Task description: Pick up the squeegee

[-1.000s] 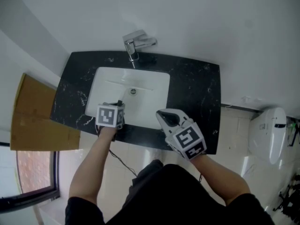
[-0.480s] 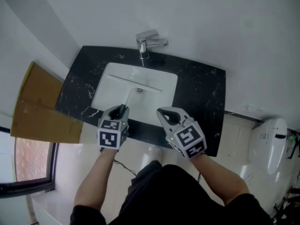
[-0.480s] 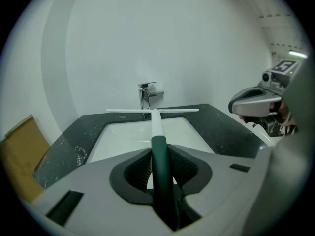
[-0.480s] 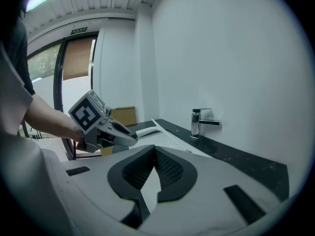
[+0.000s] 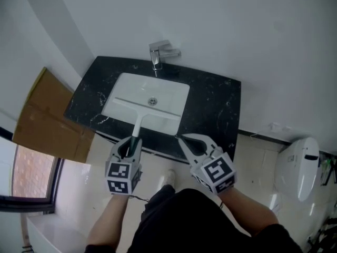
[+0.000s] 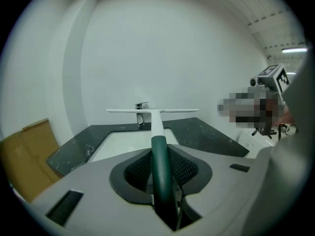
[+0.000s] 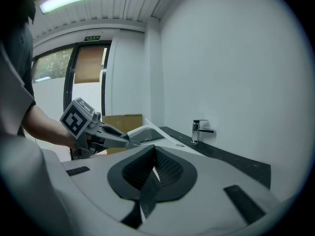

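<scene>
Left tool [image 5: 131, 144] grips the squeegee [image 5: 139, 121] by its green handle, holding the blade clear above the sink [image 5: 169, 91] at frame centre, while the right tool [image 5: 181, 139] is closed and empty.

Black white-veined marble tabletop [image 5: 213, 107]; white rectangular basin [image 5: 160, 88] sunk in left of centre; chrome faucet [image 5: 158, 54] on back edge, behind basin.

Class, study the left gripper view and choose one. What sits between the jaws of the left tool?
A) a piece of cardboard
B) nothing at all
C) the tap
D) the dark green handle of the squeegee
D: the left tool is closed on the dark green handle of the squeegee, with its white blade sticking out ahead.
</scene>
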